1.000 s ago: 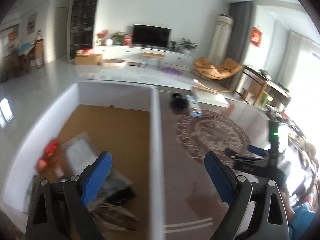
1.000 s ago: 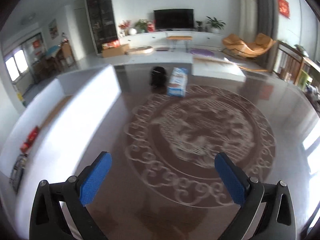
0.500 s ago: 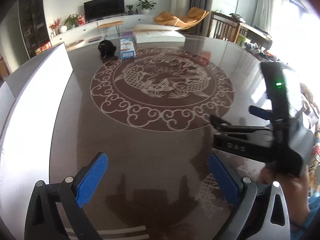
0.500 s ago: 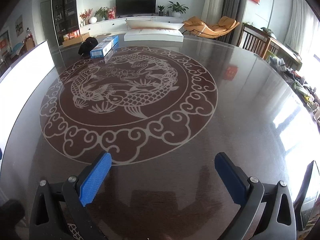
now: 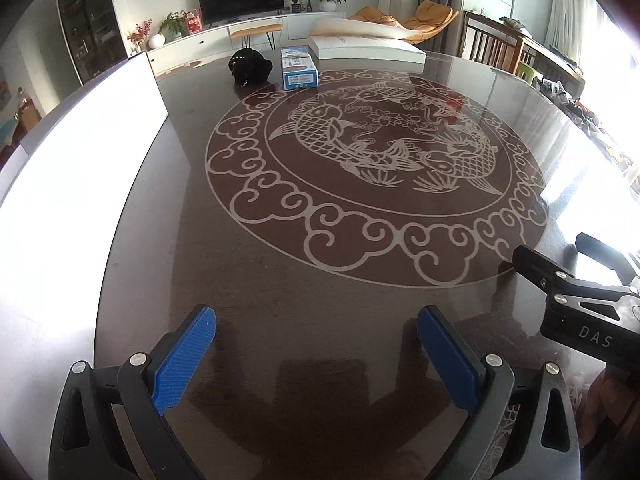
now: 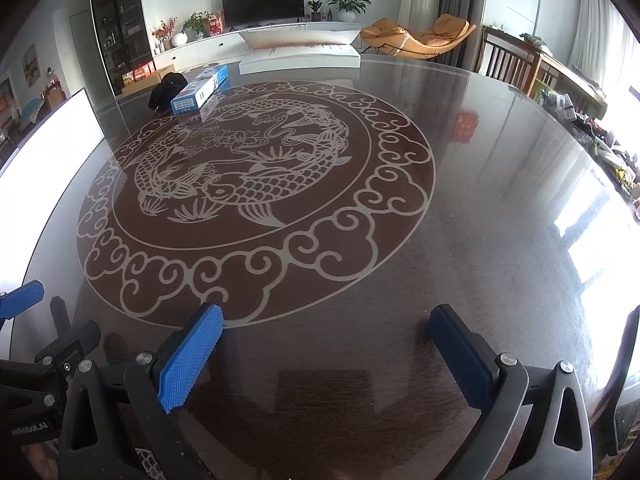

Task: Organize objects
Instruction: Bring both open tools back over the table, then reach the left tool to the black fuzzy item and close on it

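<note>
We see the table (image 5: 280, 320) with the fish medallion (image 5: 376, 168) at its centre. At the far edge, behind the medallion, the carton (image 5: 299, 68) lies on the table with the bag (image 5: 250, 66) just beside it on its left. The flat box (image 5: 366, 49) sits behind and right of the carton. The bin wall (image 5: 80, 160) runs along the table's left side.

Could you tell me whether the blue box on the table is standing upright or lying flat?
Lying flat: the blue box rests on a broad face beside the black object.
</note>
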The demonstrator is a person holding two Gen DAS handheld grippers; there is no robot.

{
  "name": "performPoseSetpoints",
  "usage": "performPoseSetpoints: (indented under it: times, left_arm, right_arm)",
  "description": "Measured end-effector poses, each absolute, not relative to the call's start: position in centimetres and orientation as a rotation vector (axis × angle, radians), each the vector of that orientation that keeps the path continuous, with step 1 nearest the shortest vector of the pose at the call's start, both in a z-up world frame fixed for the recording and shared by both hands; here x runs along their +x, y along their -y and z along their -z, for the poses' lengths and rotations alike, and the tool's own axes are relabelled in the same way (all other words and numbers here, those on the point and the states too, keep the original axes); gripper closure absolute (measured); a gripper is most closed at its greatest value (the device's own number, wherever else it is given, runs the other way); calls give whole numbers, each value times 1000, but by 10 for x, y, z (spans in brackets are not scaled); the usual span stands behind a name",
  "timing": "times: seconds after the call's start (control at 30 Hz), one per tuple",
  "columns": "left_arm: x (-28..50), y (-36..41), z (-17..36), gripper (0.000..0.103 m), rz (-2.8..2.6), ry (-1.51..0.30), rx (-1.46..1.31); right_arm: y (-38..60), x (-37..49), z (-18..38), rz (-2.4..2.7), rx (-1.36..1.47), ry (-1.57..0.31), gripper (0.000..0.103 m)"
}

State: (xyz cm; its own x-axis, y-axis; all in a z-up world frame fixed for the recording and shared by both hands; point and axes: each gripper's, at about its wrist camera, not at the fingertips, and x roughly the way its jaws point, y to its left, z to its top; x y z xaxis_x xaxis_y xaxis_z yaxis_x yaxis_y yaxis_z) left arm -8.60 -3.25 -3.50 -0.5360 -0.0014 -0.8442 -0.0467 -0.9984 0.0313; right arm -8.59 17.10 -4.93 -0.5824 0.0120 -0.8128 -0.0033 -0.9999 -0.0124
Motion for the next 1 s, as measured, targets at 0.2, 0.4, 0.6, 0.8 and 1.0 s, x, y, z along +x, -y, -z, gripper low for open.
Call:
performPoseSetpoints:
  times: [0.2, 0.4, 0.6, 0.8, 1.0]
  left_arm:
    - [-90, 38, 38, 0, -2746, -34, -1496]
    - [-107, 40, 38, 0, -2743, -12, -1523]
    - [-156, 45, 37, 0, -2737, 41, -1635]
    - [-221, 51, 26, 10, -2747, 122, -1592]
    - [-305, 79, -2, 10, -2874, 194, -1449]
  right_arm:
    - [-170, -85, 50, -2786, -1431, 16, 0]
    - [-171, -85, 50, -2786, -1431, 15, 0]
    - [-171, -85, 50, -2786, -1432, 15, 0]
    - [-171, -85, 50, -2786, -1432, 15, 0]
    - [-171, -85, 50, -2786, -1432, 15, 0]
